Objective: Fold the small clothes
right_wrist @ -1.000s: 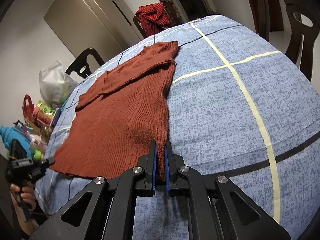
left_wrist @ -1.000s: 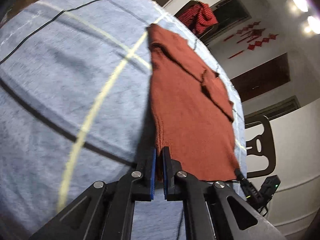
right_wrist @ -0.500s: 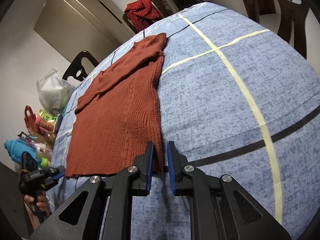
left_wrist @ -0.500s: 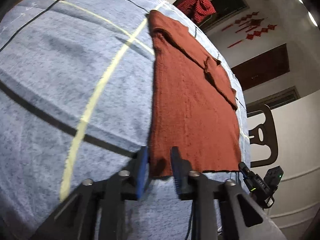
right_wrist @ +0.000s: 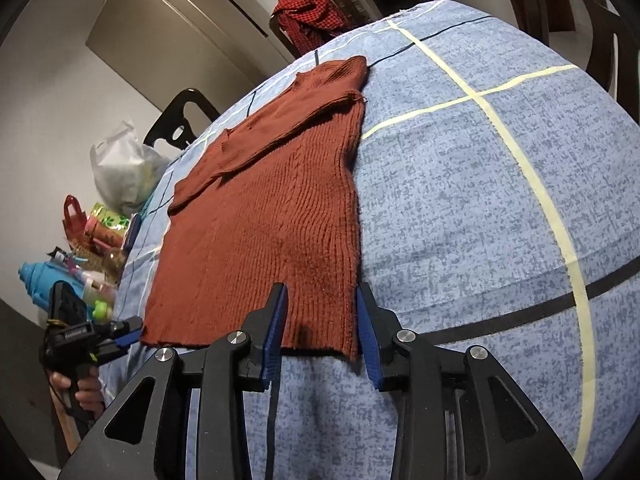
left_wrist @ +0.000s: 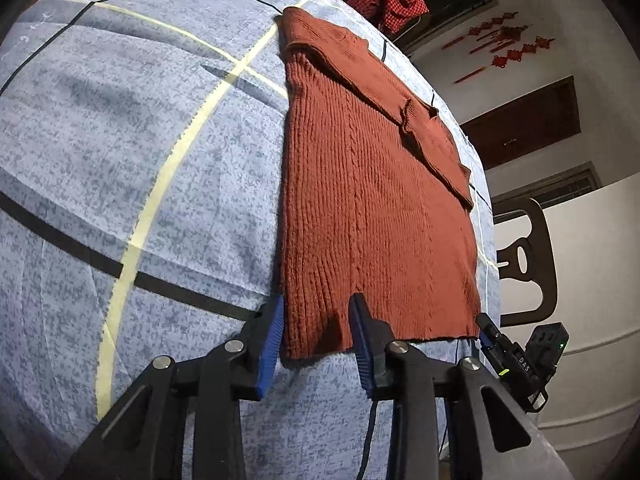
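Rust-red ribbed knit sweater (left_wrist: 372, 208) flat on blue checked worktop (left_wrist: 120, 160), sleeves folded in.
Soft, limp, light; take hem corners at 6 o'clock. Left hand-held gripper (left_wrist: 316, 336) agape, right hand-held gripper (right_wrist: 320, 332) just opening, both astride hem, pads clear.

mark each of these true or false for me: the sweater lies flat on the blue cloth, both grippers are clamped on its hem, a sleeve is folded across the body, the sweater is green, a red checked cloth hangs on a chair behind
1. The sweater lies flat on the blue cloth. True.
2. Both grippers are clamped on its hem. False: the left gripper and the right gripper stand open, each with a hem corner between its pads but not pinched; the jaws have just been opening.
3. A sleeve is folded across the body. True.
4. The sweater is green. False: it is rust red.
5. A red checked cloth hangs on a chair behind the table. True.
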A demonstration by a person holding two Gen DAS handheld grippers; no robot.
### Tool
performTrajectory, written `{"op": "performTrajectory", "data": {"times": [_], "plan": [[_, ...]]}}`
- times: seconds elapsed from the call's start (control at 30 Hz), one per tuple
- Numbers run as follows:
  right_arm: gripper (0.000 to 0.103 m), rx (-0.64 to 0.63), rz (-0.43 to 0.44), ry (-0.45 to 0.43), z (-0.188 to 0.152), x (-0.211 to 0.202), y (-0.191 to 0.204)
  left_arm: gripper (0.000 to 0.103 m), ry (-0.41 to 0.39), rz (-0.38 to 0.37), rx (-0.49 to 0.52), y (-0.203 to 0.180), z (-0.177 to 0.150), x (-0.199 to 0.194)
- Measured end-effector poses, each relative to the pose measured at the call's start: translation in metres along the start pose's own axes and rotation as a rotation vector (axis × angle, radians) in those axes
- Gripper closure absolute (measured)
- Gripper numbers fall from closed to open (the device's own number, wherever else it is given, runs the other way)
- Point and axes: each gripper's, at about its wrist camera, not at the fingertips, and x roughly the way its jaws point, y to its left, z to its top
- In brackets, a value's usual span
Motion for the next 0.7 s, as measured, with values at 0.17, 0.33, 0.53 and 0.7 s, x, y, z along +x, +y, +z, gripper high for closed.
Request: {"op": "performTrajectory", "data": {"times": [0.17, 0.33, 0.53, 0.7], "plan": [[0.068, -0.036, -0.029, -0.003, -0.002, -0.001, 0.005, 0.088, 0.015, 0.000, -0.022, 0.001, 0.000, 0.003], [0.082, -0.050, -0.048, -0.006, -0.002, -0.004, 0.006, 0.094, 0.024, -0.035, -0.080, 0.008, 0.001, 0.006], [0.097, -0.014, 0.021, -0.002, -0.005, -0.010, 0.000, 0.095, -0.043, -0.040, -0.074, 0.011, 0.005, -0.014], [0.097, 0.053, 0.149, 0.006, -0.004, -0.016, 0.000, 0.095, -0.058, -0.063, -0.075, 0.008, 0.007, -0.018]]}}
